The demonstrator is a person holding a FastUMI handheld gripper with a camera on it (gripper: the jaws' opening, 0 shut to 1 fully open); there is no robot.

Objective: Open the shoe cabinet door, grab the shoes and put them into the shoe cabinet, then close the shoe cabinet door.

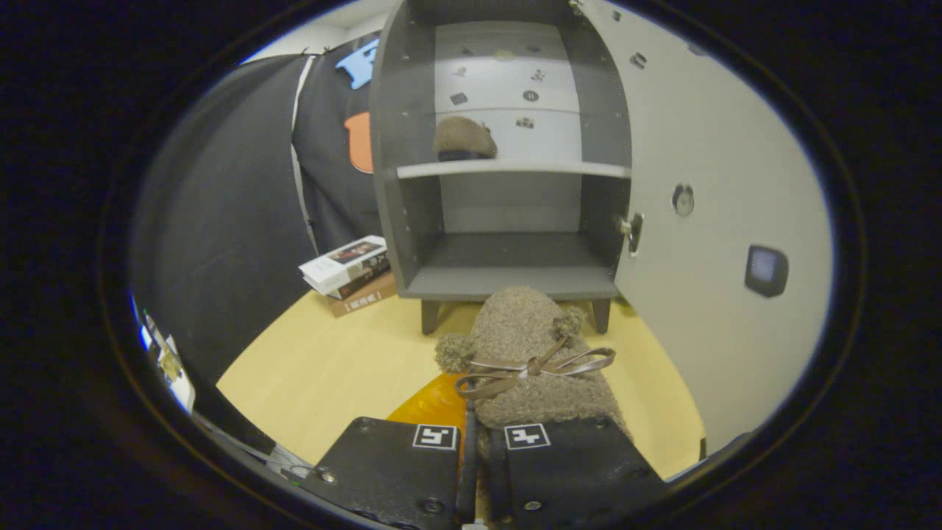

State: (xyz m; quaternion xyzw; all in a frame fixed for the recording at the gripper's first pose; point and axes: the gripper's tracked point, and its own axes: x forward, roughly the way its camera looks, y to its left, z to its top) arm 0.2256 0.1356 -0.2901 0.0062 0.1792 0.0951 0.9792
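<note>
Shoe (531,346) pinched at its rear in the nearly closed gripper (482,449); carry level ahead, clearing the shoe cabinet (508,274) sill, set on lower shelf.

Nothing really legible here. Square black-and-white coded tags (435,436) on top of the claw (478,442), patterns only, no letters or numbers. Small print in brackets on the spine of the brown book (362,300) lying under the white book (344,263) beside the shoe cabinet (412,221), way too blurry to make out. Cover of that white book: a dark picture, no readable title. Tiny dark stickers (530,96) scattered over the cabinet's back panel and a few on the open door (721,243), too small to tell. Little dark screen (766,270) on the door, unreadable too.
</note>
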